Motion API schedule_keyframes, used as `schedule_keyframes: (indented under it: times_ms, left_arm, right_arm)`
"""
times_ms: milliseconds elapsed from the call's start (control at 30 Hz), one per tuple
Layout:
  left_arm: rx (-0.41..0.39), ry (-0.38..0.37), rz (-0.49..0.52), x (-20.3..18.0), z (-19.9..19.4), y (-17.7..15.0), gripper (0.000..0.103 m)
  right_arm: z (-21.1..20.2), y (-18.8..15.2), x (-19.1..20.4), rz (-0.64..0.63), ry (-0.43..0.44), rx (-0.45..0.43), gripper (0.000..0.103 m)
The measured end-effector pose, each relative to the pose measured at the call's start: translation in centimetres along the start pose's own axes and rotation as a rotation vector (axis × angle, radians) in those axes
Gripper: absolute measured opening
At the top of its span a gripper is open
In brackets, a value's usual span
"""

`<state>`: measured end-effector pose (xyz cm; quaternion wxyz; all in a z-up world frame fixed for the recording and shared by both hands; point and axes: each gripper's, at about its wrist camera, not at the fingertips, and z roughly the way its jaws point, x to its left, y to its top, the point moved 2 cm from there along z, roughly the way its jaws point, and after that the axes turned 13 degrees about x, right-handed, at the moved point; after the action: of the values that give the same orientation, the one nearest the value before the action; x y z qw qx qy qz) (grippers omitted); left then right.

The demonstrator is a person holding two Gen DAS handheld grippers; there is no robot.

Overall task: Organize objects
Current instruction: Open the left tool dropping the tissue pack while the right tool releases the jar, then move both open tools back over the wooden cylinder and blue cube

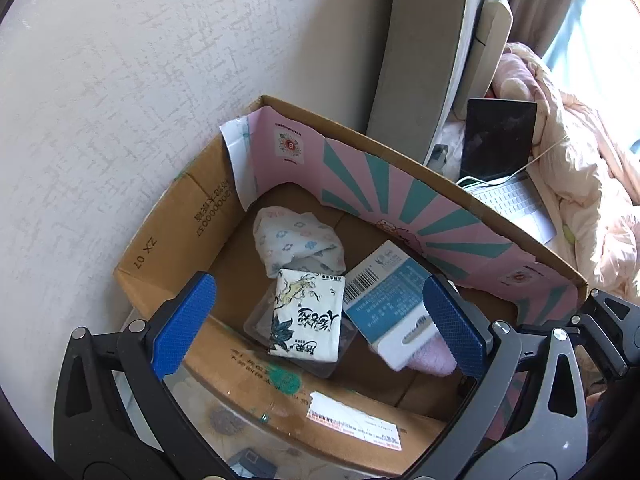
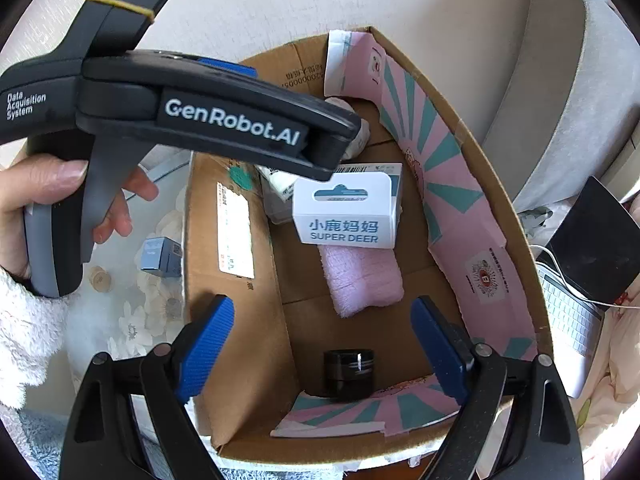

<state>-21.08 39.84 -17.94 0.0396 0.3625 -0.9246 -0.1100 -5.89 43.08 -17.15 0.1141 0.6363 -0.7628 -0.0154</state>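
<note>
An open cardboard box with pink and teal flaps stands against the wall. Inside lie a tissue pack with ink drawings on a clear plastic tray, a crumpled flowered cloth, a blue-and-white Super Deer package holding a pink towel, and a small black jar. My left gripper is open and empty above the tissue pack. My right gripper is open and empty above the black jar. The left gripper's body shows in the right wrist view, held by a hand.
A small blue box lies on the flowered table surface left of the cardboard box. An open laptop with a white cable sits on pink bedding to the right. Grey cushions lean on the wall behind.
</note>
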Motion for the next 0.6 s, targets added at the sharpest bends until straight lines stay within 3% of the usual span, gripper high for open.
schedule_keyframes:
  times_ms: [233,600]
  left_arm:
    - [-0.035,0.010,-0.015,0.1,-3.0,-0.7,0.103]
    - [-0.126,0.048,-0.112,2.9,-12.2,-3.7,0.103]
  right_arm:
    - [-1.7,-0.5,0.4,-0.005,-0.006,-0.031,0.088]
    - [-7.3,0.8,3.5,-0.060,-0.024,-0.107,0.088]
